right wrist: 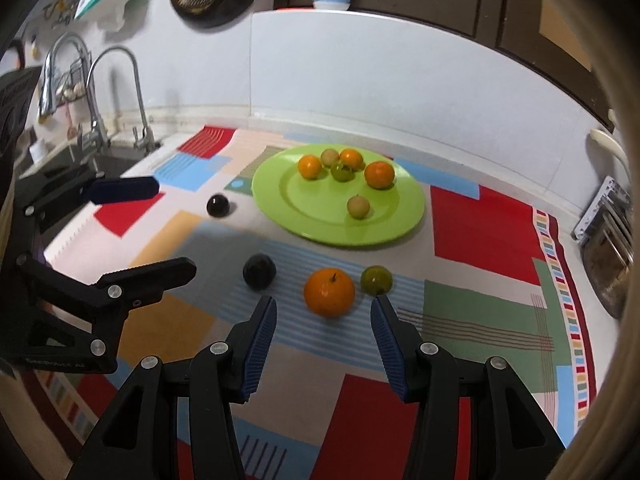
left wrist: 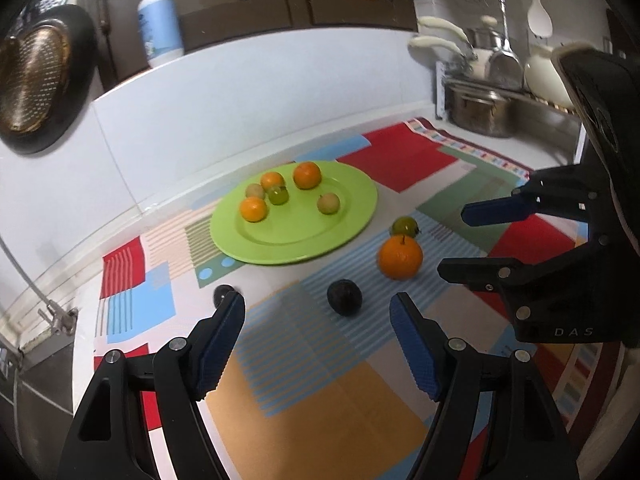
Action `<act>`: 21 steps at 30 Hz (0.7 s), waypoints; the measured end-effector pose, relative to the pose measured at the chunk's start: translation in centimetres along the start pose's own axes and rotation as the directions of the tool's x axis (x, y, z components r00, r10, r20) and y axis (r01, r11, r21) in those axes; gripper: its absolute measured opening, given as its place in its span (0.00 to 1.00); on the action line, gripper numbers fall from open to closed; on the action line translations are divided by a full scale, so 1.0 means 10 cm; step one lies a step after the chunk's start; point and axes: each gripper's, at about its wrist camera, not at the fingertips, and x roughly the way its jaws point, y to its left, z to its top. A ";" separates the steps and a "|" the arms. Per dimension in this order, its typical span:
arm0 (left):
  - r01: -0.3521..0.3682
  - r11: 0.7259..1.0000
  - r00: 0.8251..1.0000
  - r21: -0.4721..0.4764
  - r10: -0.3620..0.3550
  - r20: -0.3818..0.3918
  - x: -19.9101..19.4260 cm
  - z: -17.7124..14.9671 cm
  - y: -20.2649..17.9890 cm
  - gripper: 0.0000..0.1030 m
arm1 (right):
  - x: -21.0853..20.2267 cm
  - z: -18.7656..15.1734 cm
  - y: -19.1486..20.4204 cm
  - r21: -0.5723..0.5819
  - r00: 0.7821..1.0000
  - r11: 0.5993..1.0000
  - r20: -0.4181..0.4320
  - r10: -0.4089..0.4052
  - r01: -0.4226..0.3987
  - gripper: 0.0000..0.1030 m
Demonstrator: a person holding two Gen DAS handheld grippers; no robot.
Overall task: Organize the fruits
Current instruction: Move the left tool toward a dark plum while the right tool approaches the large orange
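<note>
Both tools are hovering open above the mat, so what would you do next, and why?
Probably ease the right tool forward and close on the big orange: it lies on the mat between the open fingers, while six fruits already sit on the green plate.

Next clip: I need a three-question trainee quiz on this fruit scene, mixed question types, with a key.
1. True or false: the green plate holds six fruits.
2. How many fruits lie on the patterned cloth off the plate? A) two B) four C) six
3. Fill in: the large orange lies just ahead of the ____ gripper's open fingers.

Key:
1. True.
2. B: large orange, green citrus, dark fruit, small black fruit.
3. Right: the right gripper; the left gripper is open too.
</note>
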 end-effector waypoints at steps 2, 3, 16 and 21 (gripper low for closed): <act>0.011 1.000 1.000 0.014 -0.011 -0.013 0.08 -0.01 -0.01 0.72 | 0.06 -0.03 0.01 -0.021 1.000 1.000 -0.012 -0.001 0.001 0.49; 0.026 0.999 0.999 0.018 -0.026 -0.019 0.12 -0.01 -0.01 0.72 | 0.10 -0.05 0.01 -0.024 1.000 1.000 -0.021 0.003 -0.004 0.49; 0.129 0.991 0.987 0.030 -0.126 -0.101 0.57 -0.04 -0.02 0.57 | 0.51 -0.05 -0.10 -0.005 0.995 0.998 -0.088 0.055 -0.055 0.49; 0.157 0.988 0.981 0.013 -0.154 -0.117 0.67 -0.02 -0.01 0.50 | 0.63 -0.06 -0.15 0.019 0.991 0.997 -0.110 0.079 -0.077 0.49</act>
